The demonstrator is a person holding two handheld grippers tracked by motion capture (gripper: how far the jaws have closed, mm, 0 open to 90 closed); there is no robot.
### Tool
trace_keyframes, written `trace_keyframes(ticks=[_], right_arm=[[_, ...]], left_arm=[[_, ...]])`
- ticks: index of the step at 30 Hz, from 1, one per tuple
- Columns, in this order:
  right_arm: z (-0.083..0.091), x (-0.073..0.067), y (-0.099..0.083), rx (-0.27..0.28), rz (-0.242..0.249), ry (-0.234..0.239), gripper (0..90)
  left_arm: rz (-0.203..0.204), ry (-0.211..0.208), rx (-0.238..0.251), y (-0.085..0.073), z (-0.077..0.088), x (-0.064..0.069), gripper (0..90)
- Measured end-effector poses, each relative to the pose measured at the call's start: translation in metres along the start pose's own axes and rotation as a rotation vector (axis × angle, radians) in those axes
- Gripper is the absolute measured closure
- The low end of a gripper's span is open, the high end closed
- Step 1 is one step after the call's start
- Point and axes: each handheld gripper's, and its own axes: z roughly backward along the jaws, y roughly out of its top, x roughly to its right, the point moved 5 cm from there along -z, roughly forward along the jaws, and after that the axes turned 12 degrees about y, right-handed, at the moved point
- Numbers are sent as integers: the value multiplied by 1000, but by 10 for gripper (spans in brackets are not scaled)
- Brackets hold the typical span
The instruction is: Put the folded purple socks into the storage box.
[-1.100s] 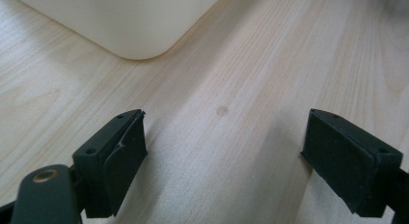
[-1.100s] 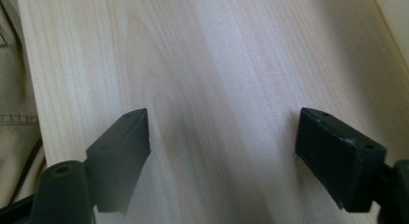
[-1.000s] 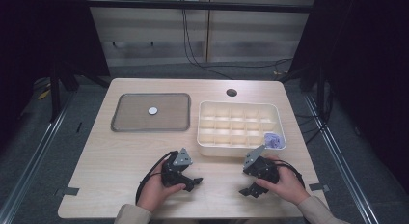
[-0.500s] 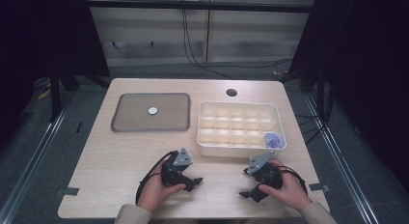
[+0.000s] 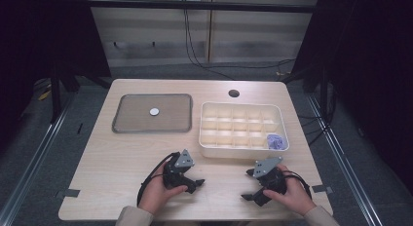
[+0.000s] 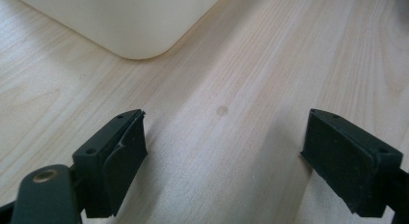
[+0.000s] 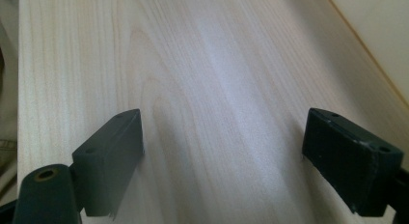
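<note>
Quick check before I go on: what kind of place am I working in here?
Most likely a lab recording station, not a home or shop. A bare wooden table stands among dark curtains, with cables down the back wall. On it are just a grey tray and a white compartment box.

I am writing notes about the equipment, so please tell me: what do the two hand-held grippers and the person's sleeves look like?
The left gripper and right gripper are black, each topped by a grey three-cornered plate with small dark holes. Each has two blocky black fingers with flat pads and small screw holes; a brass-coloured ring sits low beside one. Black cables loop from them. The sleeves are beige.
</note>
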Motion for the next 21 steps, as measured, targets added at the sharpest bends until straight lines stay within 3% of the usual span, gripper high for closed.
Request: trace_keyframes(ticks=[6, 21], right_arm=[[0, 0, -5, 61, 5, -7, 136], [1, 2, -9, 115, 24, -2, 135]], left_arm=[[5, -2, 4, 0, 0, 0, 144], [0, 0, 0, 0, 0, 0, 145]])
